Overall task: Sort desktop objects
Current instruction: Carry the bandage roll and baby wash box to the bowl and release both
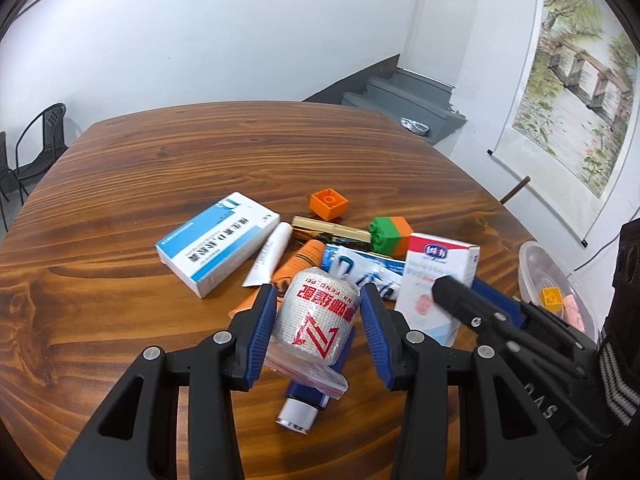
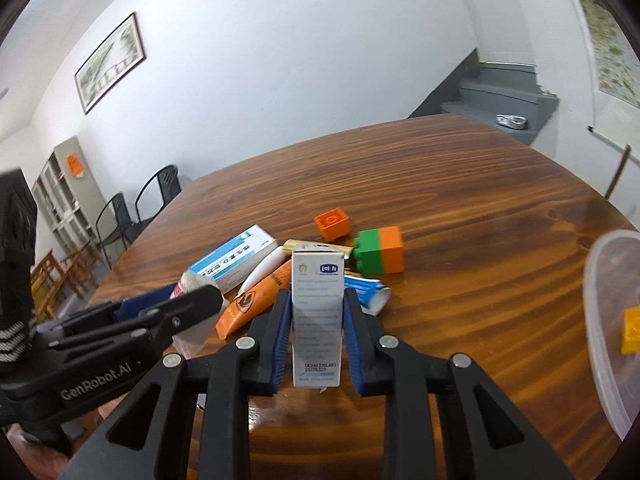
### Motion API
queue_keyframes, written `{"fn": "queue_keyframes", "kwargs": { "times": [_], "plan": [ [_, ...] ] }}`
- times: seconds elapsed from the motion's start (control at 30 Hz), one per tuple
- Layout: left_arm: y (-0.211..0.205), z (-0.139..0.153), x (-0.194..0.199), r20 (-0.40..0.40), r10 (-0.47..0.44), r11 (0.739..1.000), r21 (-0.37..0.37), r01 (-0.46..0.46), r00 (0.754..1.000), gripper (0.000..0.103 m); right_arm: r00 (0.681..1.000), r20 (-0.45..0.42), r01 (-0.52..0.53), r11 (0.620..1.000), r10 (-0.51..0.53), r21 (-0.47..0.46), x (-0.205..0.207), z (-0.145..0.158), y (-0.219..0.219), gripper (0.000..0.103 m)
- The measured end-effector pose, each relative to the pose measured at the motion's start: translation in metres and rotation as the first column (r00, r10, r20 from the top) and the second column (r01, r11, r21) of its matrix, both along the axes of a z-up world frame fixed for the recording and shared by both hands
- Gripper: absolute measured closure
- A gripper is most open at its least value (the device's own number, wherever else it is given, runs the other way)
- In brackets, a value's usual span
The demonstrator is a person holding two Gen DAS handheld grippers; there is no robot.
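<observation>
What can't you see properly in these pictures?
- Left wrist view: the dark blue tube with a silver cap is mostly hidden under the bagged white bandage roll with red print.
- Left wrist view: the orange tube is partly covered by that roll.
- Right wrist view: the clear plastic tub is cut off by the right edge.

- On the side of the left gripper [image 2: 192,300], seen from the right wrist view, we read "GenRobot.AI".
- On the narrow white box [image 2: 318,320] we read "DE240330L001" and, below it, "20270329".
- On the bandage roll [image 1: 318,316] we see red Chinese characters and a line in small Latin letters that looks like "NA FENG PEI", upside down.
- The blue-and-white box [image 1: 216,240] carries Chinese print that we cannot make out.
</observation>
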State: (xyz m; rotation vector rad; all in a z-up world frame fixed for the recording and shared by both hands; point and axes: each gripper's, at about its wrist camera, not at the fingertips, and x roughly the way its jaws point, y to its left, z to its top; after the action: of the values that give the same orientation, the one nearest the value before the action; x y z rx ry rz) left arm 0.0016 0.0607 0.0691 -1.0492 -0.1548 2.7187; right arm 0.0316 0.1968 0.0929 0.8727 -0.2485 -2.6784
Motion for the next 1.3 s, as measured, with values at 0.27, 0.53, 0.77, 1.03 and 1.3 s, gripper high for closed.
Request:
{"fn": "queue_keyframes", "kwargs": {
  "times": [0.27,0.53,0.77,1.03,1.3],
  "plan": [
    [0.019,-0.001,0.009,-0.012,-0.049,0.999,-0.022,0.049,0.999,0.056,0.997,-0.018,0.08,0.997,-0.08,-0.021,0.022,0.007,0.029,0.075],
    [0.034,0.003,0.015,-0.016,-0.073,0.997,-0.028,0.073,0.997,0.056,0.988,-0.036,0.149,0.988,-0.15,-0.04,0.04,0.014,0.061,0.075],
    [0.055,0.004,0.019,-0.011,-0.099,0.994,-0.047,0.098,0.995,0.056,0.975,-0.056,0.209,0.975,-0.213,-0.073,0.051,0.017,0.091,0.075],
    [0.089,0.007,0.024,-0.014,-0.144,0.987,-0.074,0.143,0.989,0.056,0.948,-0.088,0.295,0.949,-0.306,-0.112,0.068,0.02,0.132,0.075],
    [0.125,0.007,0.029,-0.011,-0.205,0.975,-0.09,0.203,0.979,0.056,0.915,-0.098,0.374,0.915,-0.391,-0.153,0.079,0.019,0.173,0.075]
  ]
}}
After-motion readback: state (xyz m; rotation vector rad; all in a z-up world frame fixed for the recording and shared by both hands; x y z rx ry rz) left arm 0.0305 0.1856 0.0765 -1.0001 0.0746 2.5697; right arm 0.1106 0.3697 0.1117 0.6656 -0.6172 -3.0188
